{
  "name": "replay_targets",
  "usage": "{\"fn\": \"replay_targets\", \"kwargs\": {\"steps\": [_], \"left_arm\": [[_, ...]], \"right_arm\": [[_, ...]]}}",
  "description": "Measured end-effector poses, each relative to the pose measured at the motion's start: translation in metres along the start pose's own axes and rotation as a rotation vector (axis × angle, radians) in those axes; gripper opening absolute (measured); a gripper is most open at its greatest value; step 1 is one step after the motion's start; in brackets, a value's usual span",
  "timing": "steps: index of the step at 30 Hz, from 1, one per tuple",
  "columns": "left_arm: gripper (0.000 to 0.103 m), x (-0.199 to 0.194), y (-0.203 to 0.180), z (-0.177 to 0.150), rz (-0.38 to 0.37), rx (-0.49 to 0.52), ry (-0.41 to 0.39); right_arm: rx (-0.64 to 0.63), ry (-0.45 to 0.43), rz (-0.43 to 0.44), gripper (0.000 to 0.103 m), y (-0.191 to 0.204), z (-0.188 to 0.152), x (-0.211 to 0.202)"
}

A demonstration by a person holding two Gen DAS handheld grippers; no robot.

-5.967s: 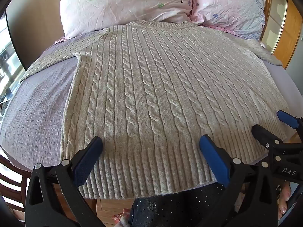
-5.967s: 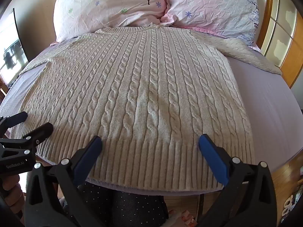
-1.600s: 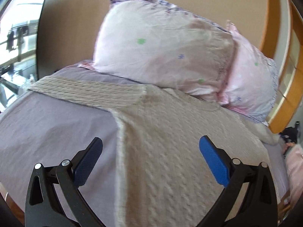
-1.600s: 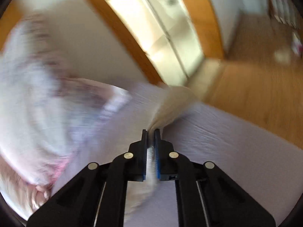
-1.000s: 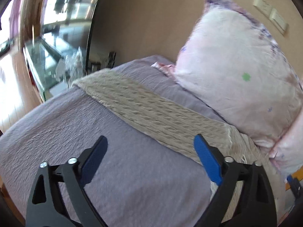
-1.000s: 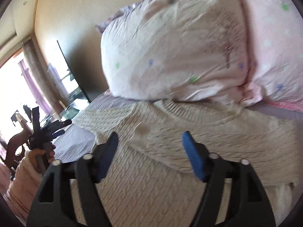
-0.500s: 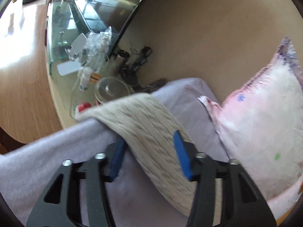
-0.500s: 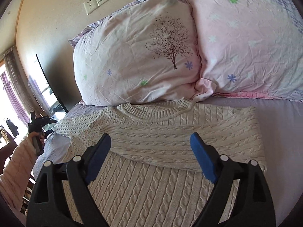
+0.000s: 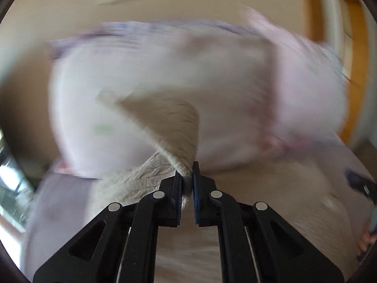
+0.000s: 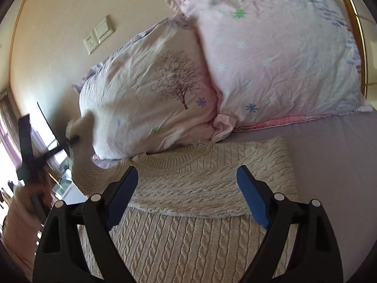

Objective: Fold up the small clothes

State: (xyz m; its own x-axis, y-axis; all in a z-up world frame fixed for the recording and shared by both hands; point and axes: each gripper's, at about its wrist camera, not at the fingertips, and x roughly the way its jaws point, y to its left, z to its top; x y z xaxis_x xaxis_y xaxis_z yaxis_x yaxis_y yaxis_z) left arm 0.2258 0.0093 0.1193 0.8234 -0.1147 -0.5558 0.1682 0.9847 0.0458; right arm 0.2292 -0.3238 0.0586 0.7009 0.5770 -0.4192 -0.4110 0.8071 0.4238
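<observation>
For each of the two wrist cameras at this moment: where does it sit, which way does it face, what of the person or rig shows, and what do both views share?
Left wrist: rides the left gripper, facing the blurred pillows; its jaws are clamped on the lifted sleeve.
Right wrist: rides the open right gripper, above the sweater, facing the headboard pillows; the person's left hand shows at far left.
Shared: sweater, pillows, bedsheet; each view catches the other gripper.

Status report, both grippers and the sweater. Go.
Left gripper shut on sweater sleeve, lifted. Right gripper open above sweater; other sleeve lies folded across. Nothing in the way.
</observation>
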Motion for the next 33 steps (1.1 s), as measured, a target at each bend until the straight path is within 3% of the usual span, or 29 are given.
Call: {"fn": "replay_targets", "kwargs": {"steps": [2,5,7,9,10,14,18,19,22,23,27,30,31,32,33], "left_arm": [[0.009,0.028,-0.069,-0.024,-0.069,0.150,0.098],[0.009,0.025,-0.098,-0.056,-0.093,0.224,0.125],[0.013,0.005,-0.081,-0.065,-0.072,0.188,0.090],[0.043,-0.014,-0.054,-0.069,-0.030,0.141,0.062],[0.049,-0.024,-0.043,-0.074,-0.003,0.119,0.053],[0.052,-0.055,0.010,-0.103,0.113,0.042,0.088],[0.059,-0.081,0.048,-0.133,0.179,-0.025,0.149],[0.059,-0.084,0.058,-0.141,0.172,-0.055,0.170],[0.059,-0.089,0.079,-0.156,0.150,-0.112,0.203],[0.059,-0.090,0.084,-0.161,0.147,-0.125,0.207],[0.059,-0.087,0.082,-0.167,0.114,-0.150,0.198],[0.059,-0.086,0.078,-0.171,0.110,-0.146,0.196],[0.060,-0.089,0.078,-0.173,0.107,-0.151,0.197],[0.063,-0.092,0.079,-0.176,0.103,-0.156,0.194],[0.068,-0.095,0.081,-0.178,0.102,-0.161,0.191]], "right_arm": [[0.052,0.026,-0.007,0.086,-0.014,-0.001,0.001],[0.100,0.077,-0.023,0.086,-0.035,-0.003,0.000],[0.122,0.098,-0.039,0.084,-0.046,-0.002,0.003],[0.147,0.120,-0.033,0.076,-0.053,0.000,0.012],[0.153,0.142,-0.033,0.069,-0.055,0.000,0.019],[0.174,0.259,-0.120,0.062,-0.058,-0.006,0.057],[0.138,0.284,-0.204,0.059,-0.057,-0.017,0.069],[0.128,0.297,-0.215,0.054,-0.057,-0.020,0.072],[0.079,0.316,-0.204,0.008,-0.053,-0.024,0.079],[0.057,0.291,-0.206,0.007,-0.049,-0.020,0.077],[0.000,0.148,-0.260,0.006,-0.033,0.016,0.079],[0.009,0.215,-0.333,0.010,-0.045,0.025,0.109],[0.032,0.229,-0.359,0.020,-0.049,0.024,0.110],[0.071,0.226,-0.356,0.043,-0.054,0.021,0.102],[0.095,0.204,-0.335,0.059,-0.057,0.018,0.090]]}}
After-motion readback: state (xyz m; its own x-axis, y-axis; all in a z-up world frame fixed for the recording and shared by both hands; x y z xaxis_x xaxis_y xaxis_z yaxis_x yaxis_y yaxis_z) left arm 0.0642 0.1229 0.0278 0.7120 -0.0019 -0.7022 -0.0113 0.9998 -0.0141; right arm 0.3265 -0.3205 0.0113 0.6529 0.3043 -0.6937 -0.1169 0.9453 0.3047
